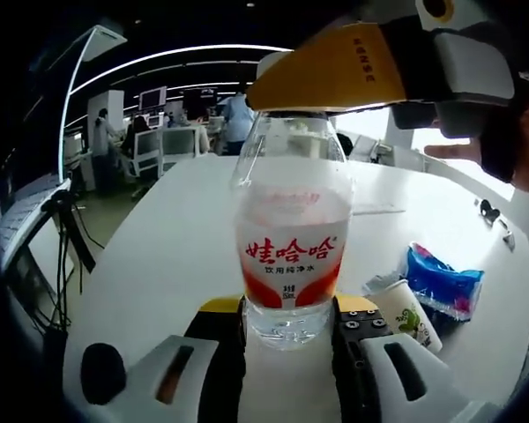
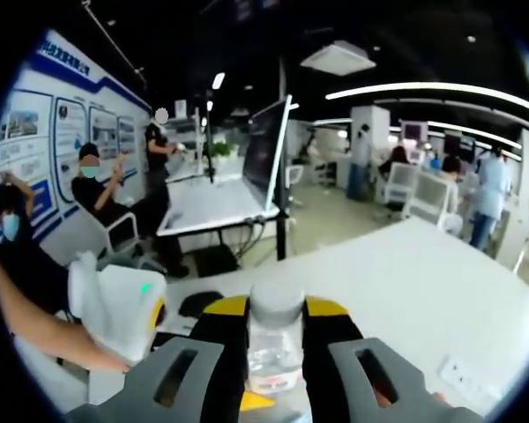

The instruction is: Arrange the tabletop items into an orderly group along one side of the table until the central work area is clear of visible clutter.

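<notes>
The left gripper (image 1: 289, 324) is pinching the bottom of a water bottle (image 1: 291, 238), one jaw on each side, low in the middle of the left gripper view. The bottle is standing straight up on the white table (image 1: 167, 238), so its long way is running from the jaws up toward the top of the picture. Water is filling it about halfway.

The right gripper (image 2: 276, 339) is squeezing the bottle's top, seen low in the middle of the right gripper view, where the white cap (image 2: 276, 304) is sitting between its two jaws. In the left gripper view that same gripper is reaching in from the upper right, and its yellow jaw is lying across the cap.

So both grippers are holding one bottle, one low and one high. Any push sideways looks like it needs both to go the same way, or the bottle may tip.

To the lower right of the bottle a paper cup (image 1: 408, 313) is lying on its side, and a blue packet (image 1: 445, 280) is lying just behind it. Both are near the bottle but not touching it.
</notes>
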Demonstrator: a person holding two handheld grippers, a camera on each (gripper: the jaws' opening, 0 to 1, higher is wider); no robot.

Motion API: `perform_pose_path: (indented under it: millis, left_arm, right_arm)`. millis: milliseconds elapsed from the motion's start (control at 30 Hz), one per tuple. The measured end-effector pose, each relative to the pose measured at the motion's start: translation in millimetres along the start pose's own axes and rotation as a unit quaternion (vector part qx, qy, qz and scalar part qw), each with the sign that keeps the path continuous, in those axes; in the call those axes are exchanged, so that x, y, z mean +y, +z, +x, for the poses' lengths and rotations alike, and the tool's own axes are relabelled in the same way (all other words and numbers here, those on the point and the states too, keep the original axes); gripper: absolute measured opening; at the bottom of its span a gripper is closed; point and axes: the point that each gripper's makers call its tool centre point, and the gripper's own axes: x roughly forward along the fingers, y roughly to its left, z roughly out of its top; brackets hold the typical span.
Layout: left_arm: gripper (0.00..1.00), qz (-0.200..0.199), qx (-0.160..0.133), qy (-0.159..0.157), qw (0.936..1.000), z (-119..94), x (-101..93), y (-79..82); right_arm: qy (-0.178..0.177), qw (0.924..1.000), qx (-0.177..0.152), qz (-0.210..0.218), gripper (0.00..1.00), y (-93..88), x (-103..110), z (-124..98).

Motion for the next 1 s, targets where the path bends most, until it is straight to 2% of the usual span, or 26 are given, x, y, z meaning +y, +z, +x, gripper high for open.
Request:
perform_pose_path:
  millis: [333,1000]
  left_arm:
    - [0.35,-0.004,-0.001,0.011,0.9999,2.7,10.3,2.1]
    - [0.35,-0.001,0.001,0.025,0.9997,26.0,35.2,6.8]
  right_arm:
    - [0.005,1.0,0.003,-0.002,0.18,2.8,-4.2,12.9]
    - [0.008,1.0,0.004,0.002,0.18,2.1,-21.7,35.8]
